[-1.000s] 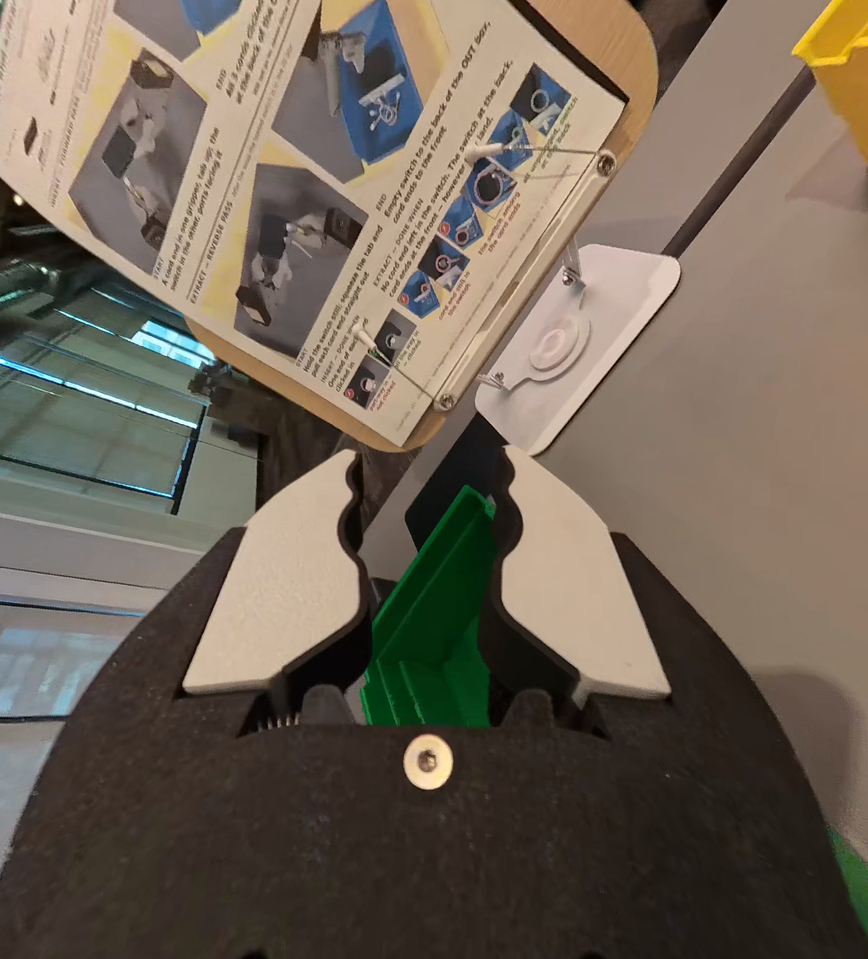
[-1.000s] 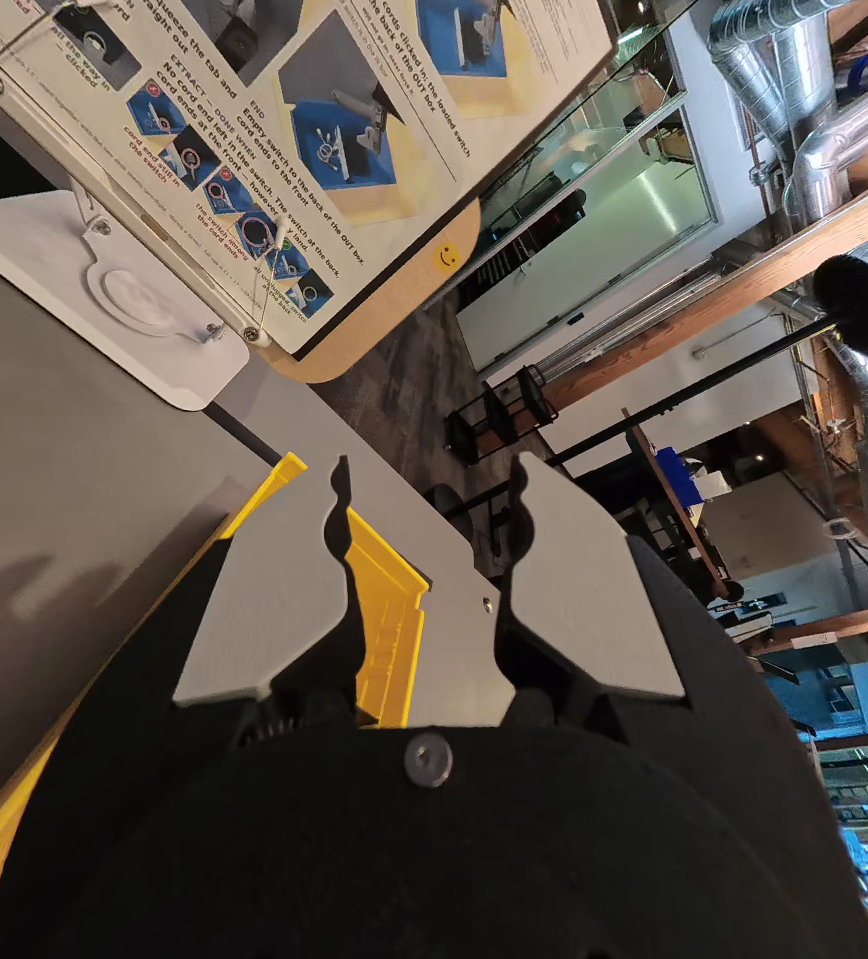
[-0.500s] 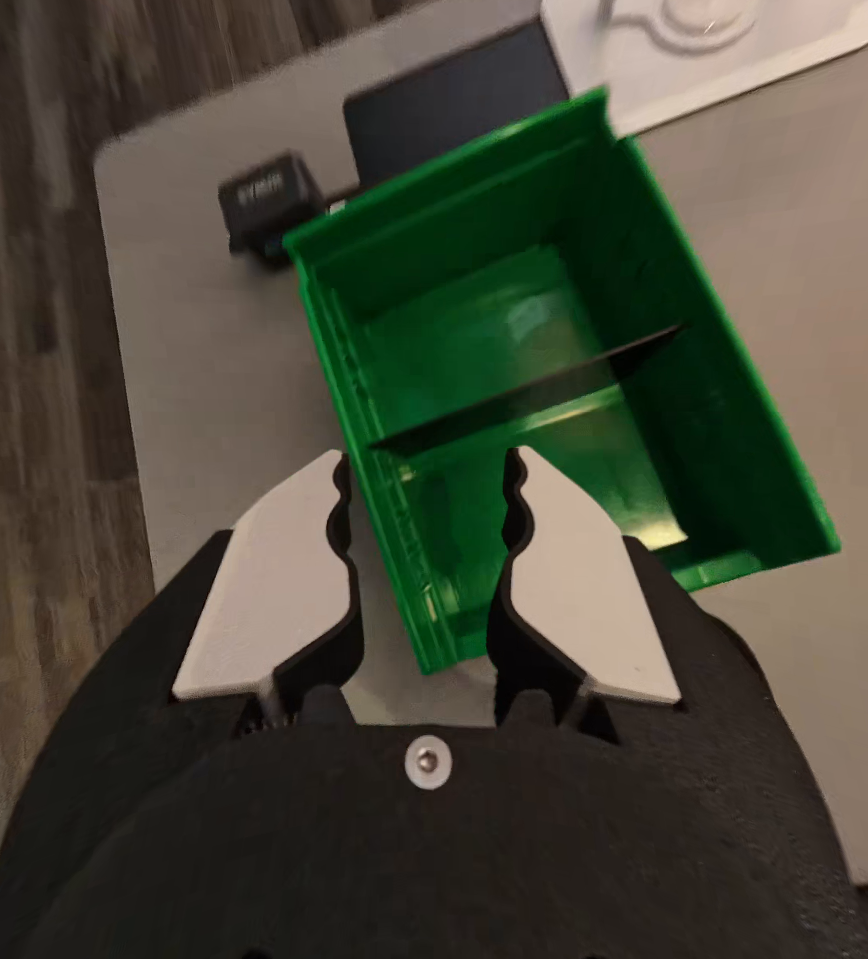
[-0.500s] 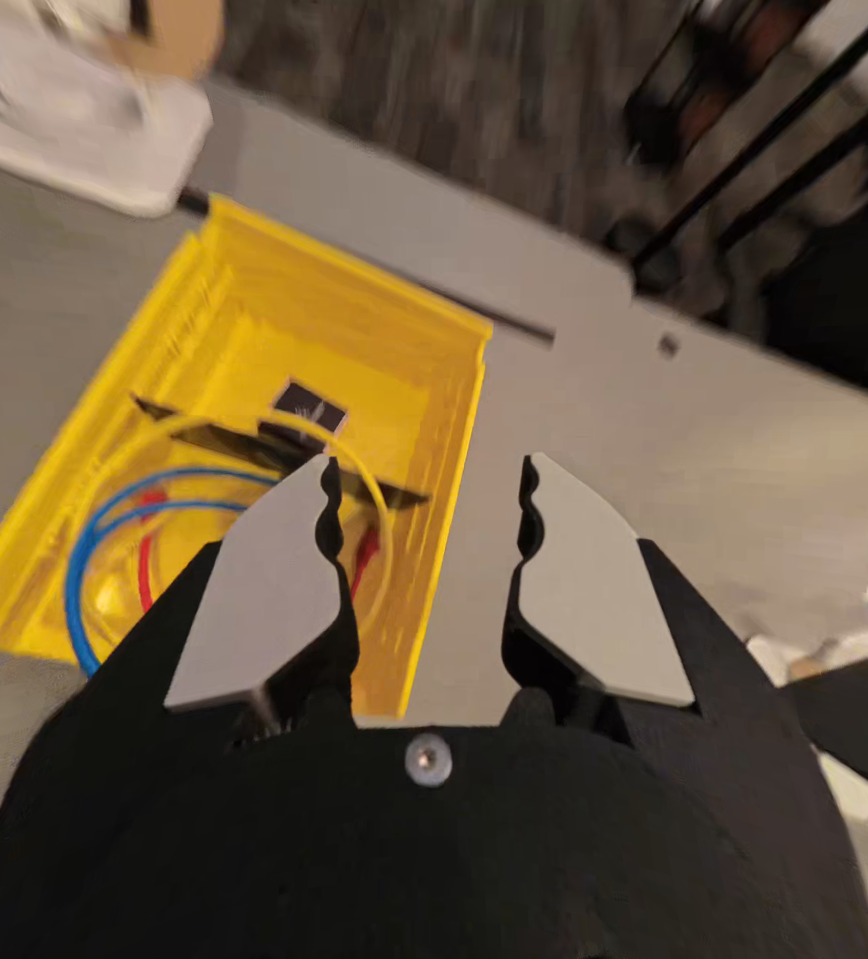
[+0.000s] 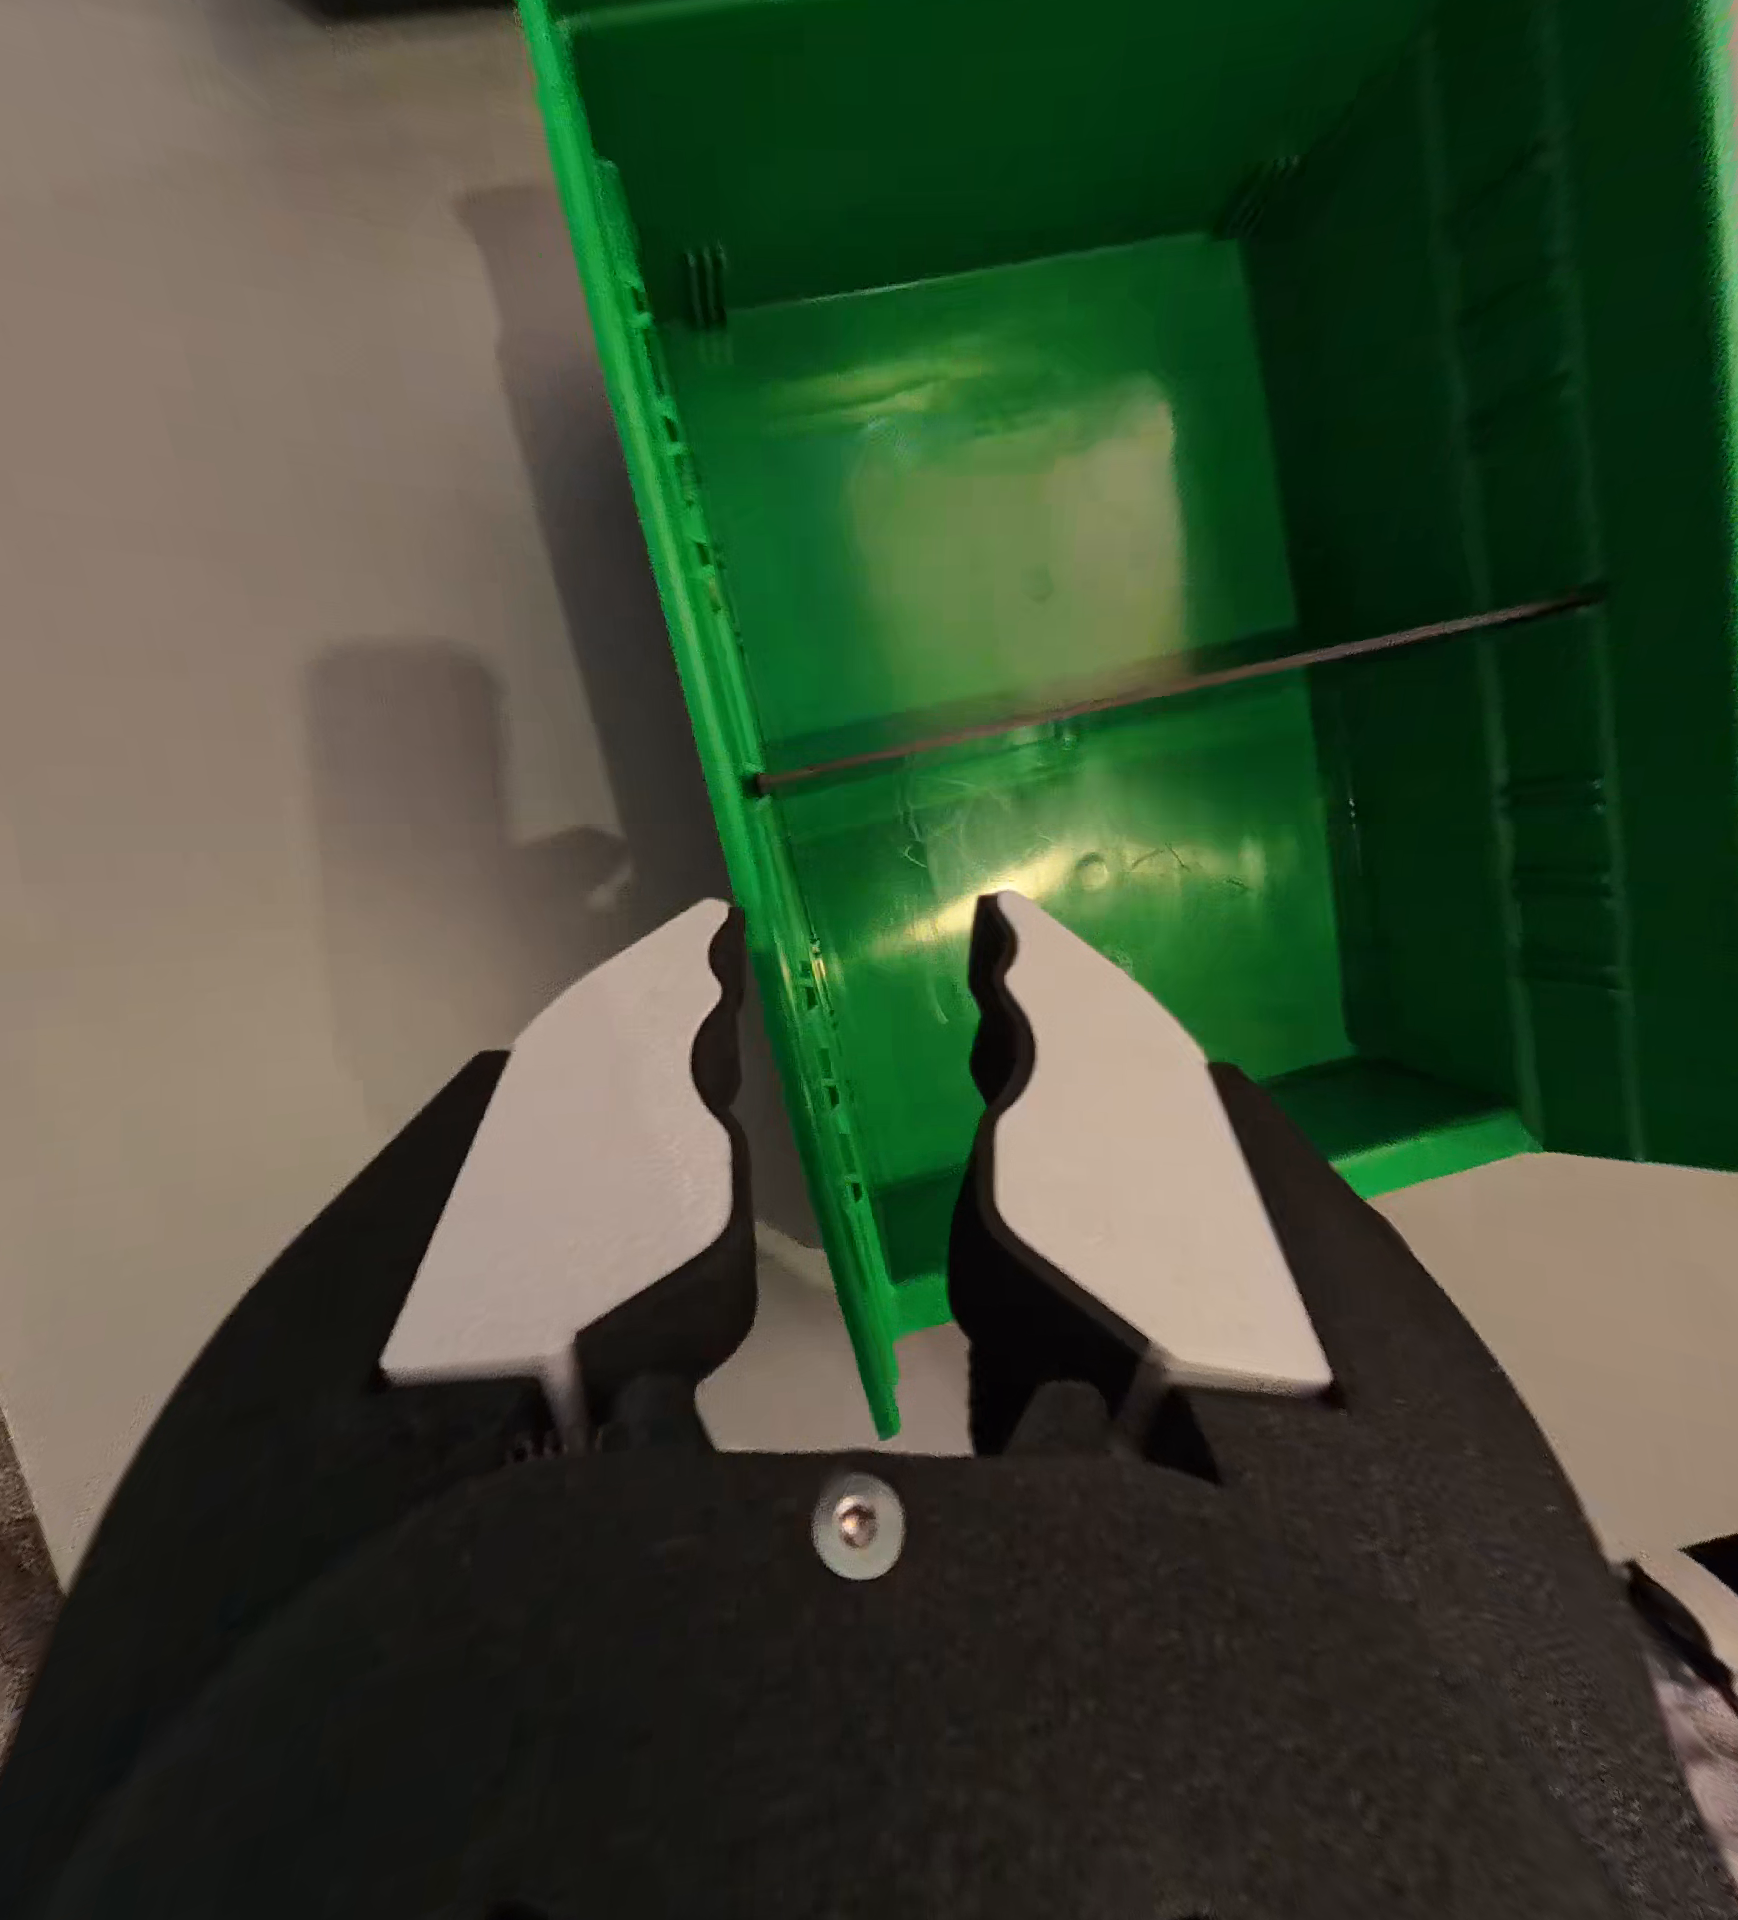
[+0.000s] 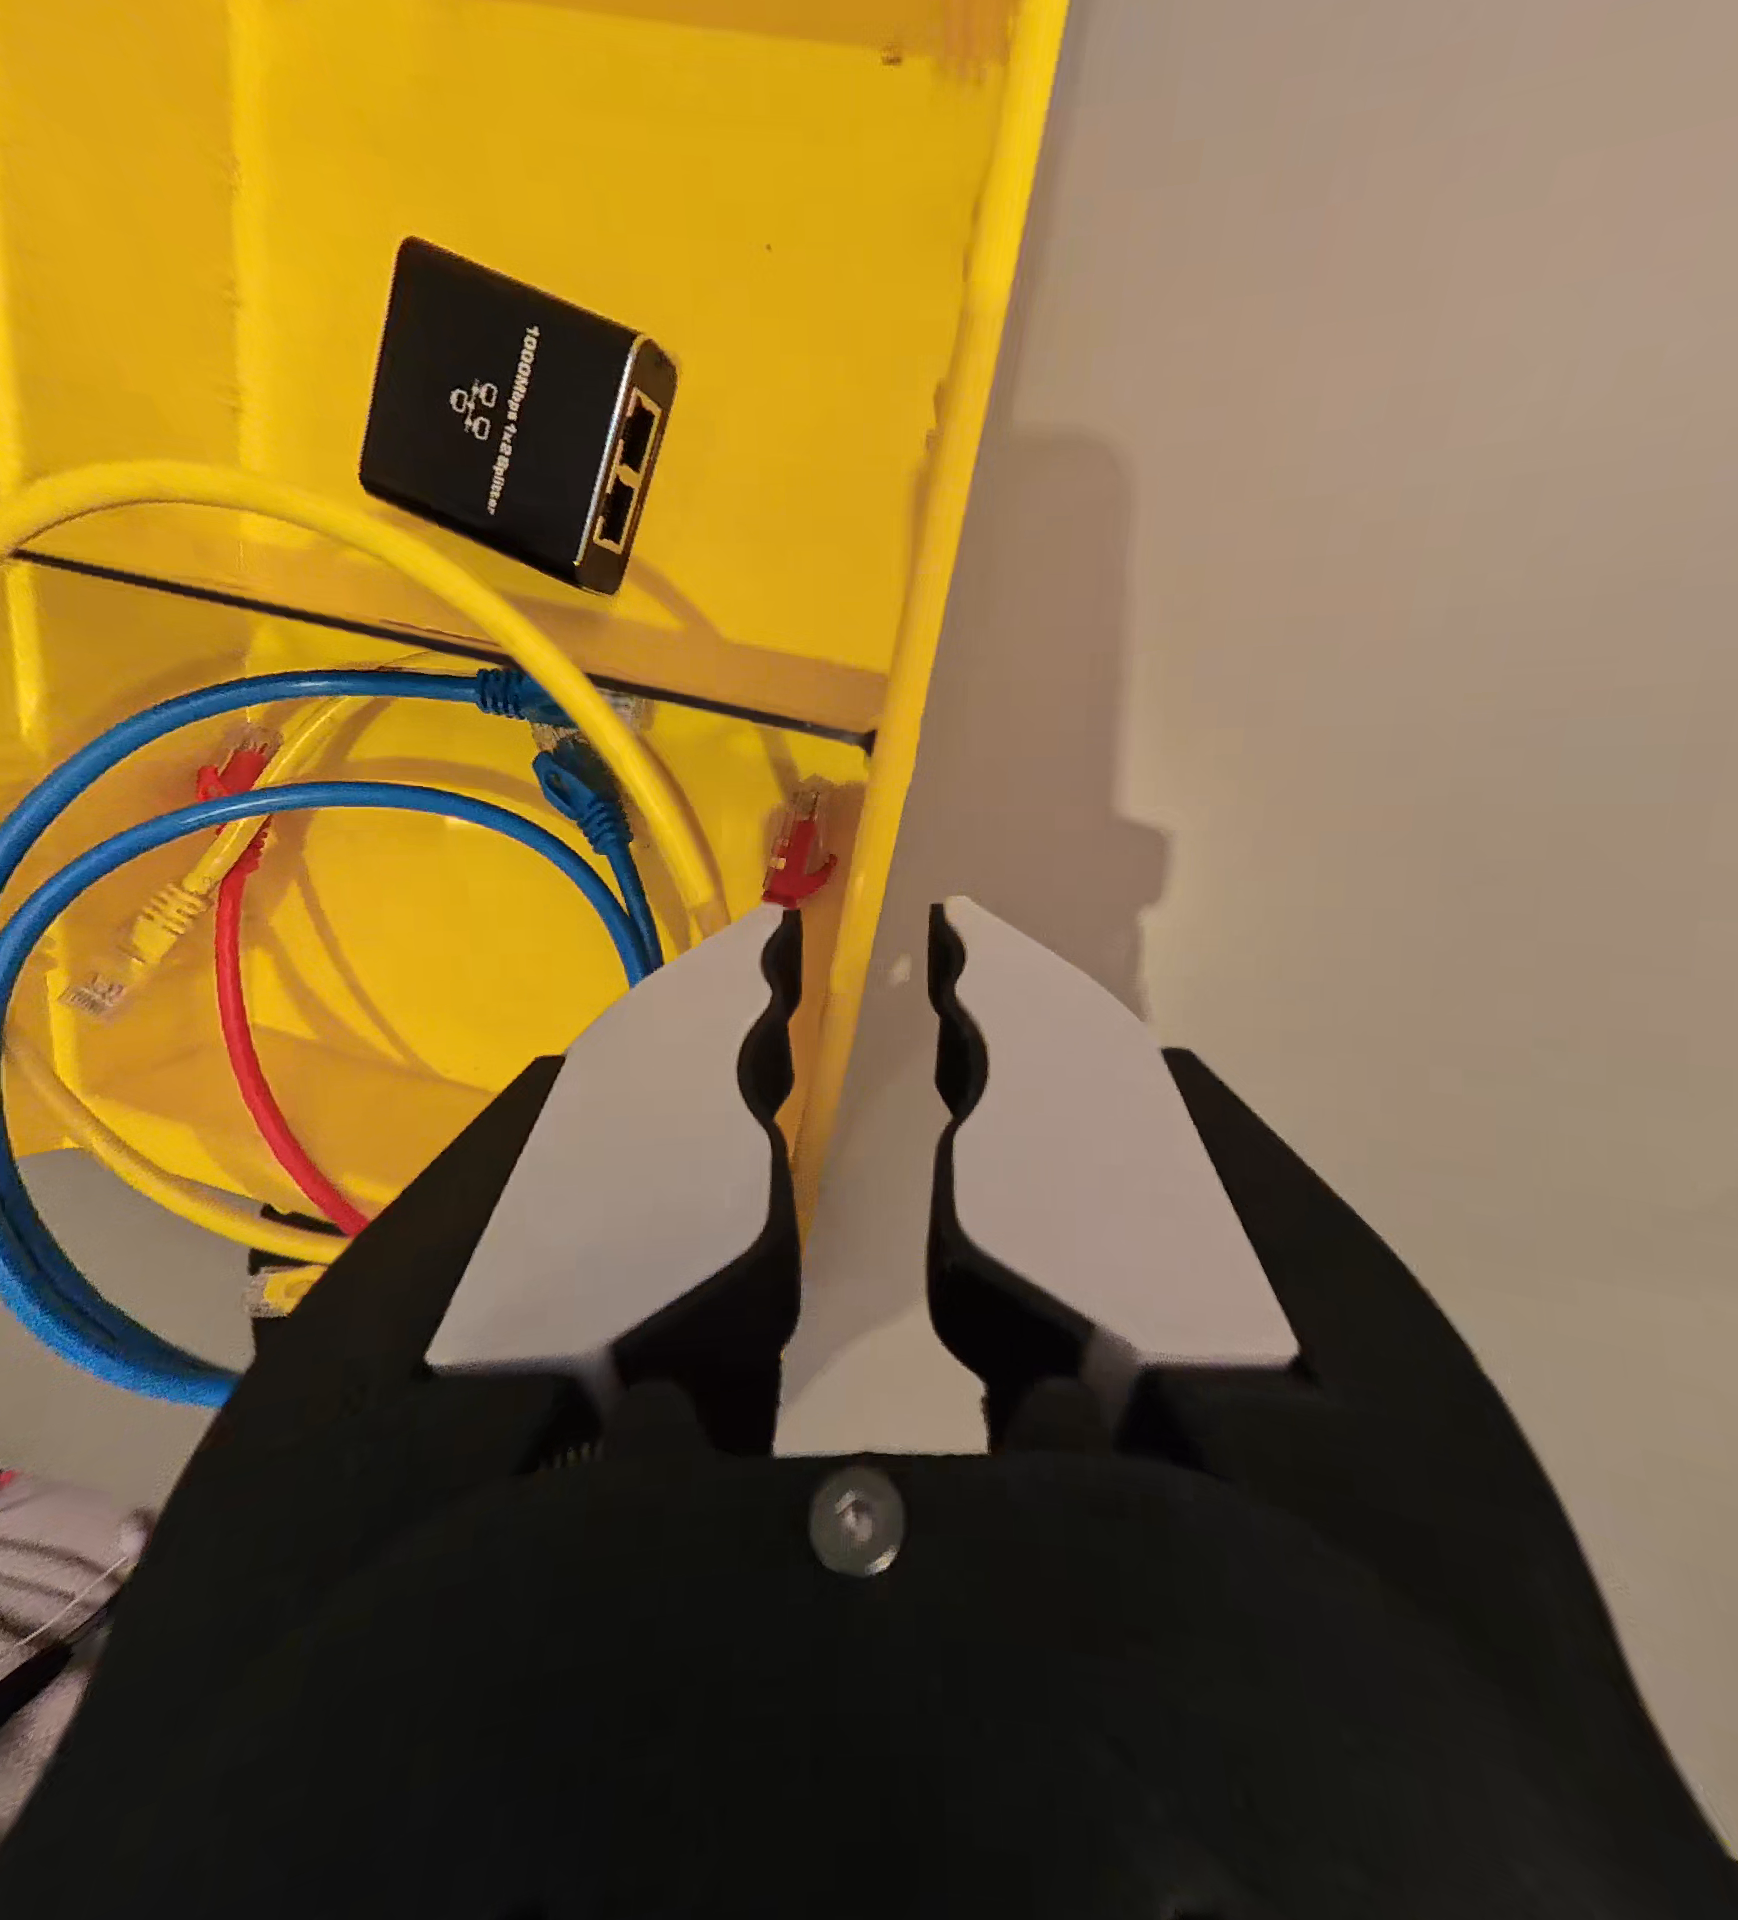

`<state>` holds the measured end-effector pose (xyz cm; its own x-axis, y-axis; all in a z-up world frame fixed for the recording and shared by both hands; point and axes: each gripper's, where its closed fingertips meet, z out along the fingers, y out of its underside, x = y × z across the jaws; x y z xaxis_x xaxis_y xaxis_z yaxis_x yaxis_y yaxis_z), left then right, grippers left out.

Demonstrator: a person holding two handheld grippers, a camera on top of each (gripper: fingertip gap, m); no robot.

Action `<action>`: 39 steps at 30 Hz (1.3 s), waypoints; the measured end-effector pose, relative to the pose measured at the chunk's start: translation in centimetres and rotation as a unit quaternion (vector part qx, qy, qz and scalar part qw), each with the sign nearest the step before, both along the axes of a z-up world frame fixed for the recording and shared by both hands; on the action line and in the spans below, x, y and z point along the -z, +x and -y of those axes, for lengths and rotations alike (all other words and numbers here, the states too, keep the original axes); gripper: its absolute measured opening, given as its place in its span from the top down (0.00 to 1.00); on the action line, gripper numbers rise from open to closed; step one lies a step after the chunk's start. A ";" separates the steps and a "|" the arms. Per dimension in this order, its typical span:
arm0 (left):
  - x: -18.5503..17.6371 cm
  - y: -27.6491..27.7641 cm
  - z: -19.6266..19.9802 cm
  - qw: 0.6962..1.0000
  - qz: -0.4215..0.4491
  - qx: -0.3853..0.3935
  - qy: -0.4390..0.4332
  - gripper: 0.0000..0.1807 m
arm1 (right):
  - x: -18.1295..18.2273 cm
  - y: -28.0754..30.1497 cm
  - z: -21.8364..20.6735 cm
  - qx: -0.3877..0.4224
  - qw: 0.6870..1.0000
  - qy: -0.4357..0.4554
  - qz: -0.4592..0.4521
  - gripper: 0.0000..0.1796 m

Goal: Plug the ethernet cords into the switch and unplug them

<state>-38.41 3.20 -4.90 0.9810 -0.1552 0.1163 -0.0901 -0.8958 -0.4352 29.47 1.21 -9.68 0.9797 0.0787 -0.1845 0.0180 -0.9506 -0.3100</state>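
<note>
Grey matte tabletop under both bins, dim indoor light. Right gripper hovered with jaws moderately apart, holding nothing, straddling the right wall of the yellow plastic bin. Just left of its tips lay a red cord plug; further in, coiled blue ethernet cords, a yellow ethernet cord and a red ethernet cord. The small black two-port switch sat beyond the divider, in the far compartment. Left gripper, also open and empty, straddled the left wall of the empty green plastic bin.

Risk, as judged: descending here would strike the wall; tangled loops could drag neighbours out. Room inside looked tight near the wall, freer mid-bin.
</note>
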 end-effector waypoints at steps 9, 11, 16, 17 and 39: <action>-0.3 -1.4 0.1 1.000 0.007 -0.028 0.008 0.78 | 2.2 -1.2 -0.2 0.007 0.995 -0.047 -0.082 0.91; 0.7 -1.5 0.3 0.999 0.012 -0.027 -0.015 0.78 | 2.3 -1.1 -0.1 0.005 0.996 -0.052 -0.069 0.92; 3.6 -0.9 0.6 0.996 0.047 -0.013 -0.077 0.83 | 2.4 -1.3 0.0 0.010 0.996 -0.061 -0.062 0.93; 3.9 -0.7 0.5 0.995 0.054 -0.006 -0.083 0.89 | 2.4 -1.4 0.0 0.010 0.996 -0.064 -0.061 0.93; 6.0 7.4 1.7 0.969 -0.054 0.137 -0.198 0.85 | 2.7 -14.0 -1.6 -0.084 0.988 -0.131 -0.023 0.96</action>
